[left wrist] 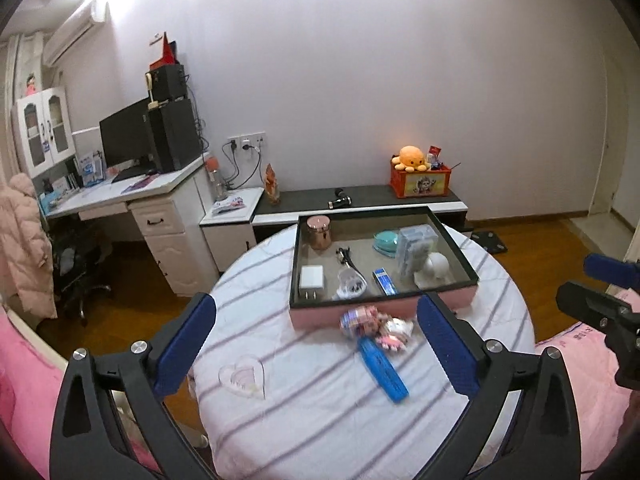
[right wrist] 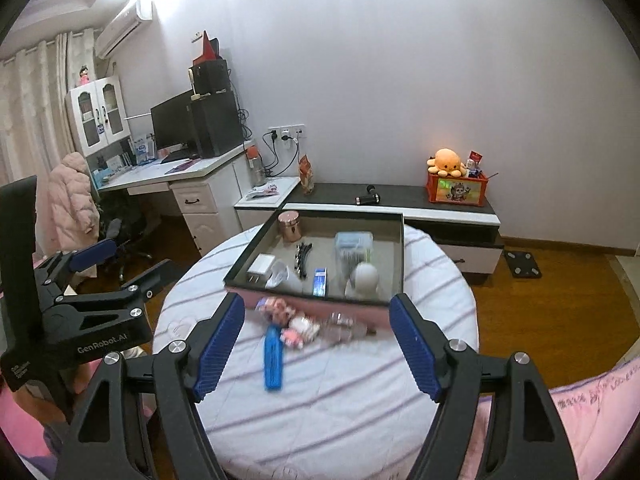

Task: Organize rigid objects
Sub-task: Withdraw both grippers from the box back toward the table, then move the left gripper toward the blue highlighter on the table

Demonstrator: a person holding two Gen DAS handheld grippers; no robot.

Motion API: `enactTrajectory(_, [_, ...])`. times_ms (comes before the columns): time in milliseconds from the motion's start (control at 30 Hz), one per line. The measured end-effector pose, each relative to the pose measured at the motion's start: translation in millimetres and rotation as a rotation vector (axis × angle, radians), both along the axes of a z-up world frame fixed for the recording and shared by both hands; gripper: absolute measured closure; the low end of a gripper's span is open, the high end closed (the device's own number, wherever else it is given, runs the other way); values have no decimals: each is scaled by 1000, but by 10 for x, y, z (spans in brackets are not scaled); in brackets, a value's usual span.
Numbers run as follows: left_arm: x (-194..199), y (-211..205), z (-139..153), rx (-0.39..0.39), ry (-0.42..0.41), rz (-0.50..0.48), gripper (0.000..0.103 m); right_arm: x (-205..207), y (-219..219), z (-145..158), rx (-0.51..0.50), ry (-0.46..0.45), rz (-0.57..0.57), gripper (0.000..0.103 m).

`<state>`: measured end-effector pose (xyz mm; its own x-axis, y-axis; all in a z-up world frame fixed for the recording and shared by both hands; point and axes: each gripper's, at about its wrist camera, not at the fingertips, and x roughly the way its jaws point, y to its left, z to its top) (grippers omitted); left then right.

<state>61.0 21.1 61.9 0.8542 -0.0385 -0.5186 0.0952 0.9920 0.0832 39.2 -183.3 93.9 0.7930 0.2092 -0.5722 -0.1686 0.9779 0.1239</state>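
A pink box with a dark rim [left wrist: 456, 300] [right wrist: 240, 270] stands on a round table with a striped cloth [left wrist: 312, 408] [right wrist: 320, 400]. It holds a copper jar [left wrist: 319, 232], a white charger [left wrist: 311, 278], a teal case [left wrist: 386, 241], a clear box [left wrist: 414, 250] and a white round gadget [left wrist: 436, 266]. In front of the box lie a blue flat bar [left wrist: 383, 368] [right wrist: 273, 364] and small pink toys [left wrist: 374, 326] [right wrist: 286, 318]. My left gripper [left wrist: 316, 348] is open and empty above the table. My right gripper [right wrist: 318, 346] is open and empty too.
A clear heart-shaped dish [left wrist: 242, 376] lies on the cloth at left. Behind stand a low dark-topped cabinet [left wrist: 372, 196] with an orange crate and plush octopus [left wrist: 414, 158], and a white desk [left wrist: 132, 196] with a monitor. Pink bedding [right wrist: 592, 412] flanks the table.
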Motion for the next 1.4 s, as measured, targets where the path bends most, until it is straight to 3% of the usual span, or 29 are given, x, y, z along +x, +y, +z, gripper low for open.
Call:
enactTrajectory(233, [-329, -93, -169, 1, -1, 4, 0, -312, -56, -192, 15, 15, -30, 24])
enactTrajectory(400, [-399, -87, -306, -20, 27, 25, 0, -390, -79, -316, 13, 23, -49, 23])
enactTrajectory(567, [-426, -117, -356, 8, 32, 51, 0, -394, -95, -363, 20, 35, -39, 23])
enactTrajectory(1133, [-255, -58, -480, -3, 98, 60, 0, -294, -79, -390, 20, 58, -35, 23])
enactTrajectory(1400, [4, -66, -572, 10, 158, 60, 0, -43, -31, -467, 5, 118, -21, 23])
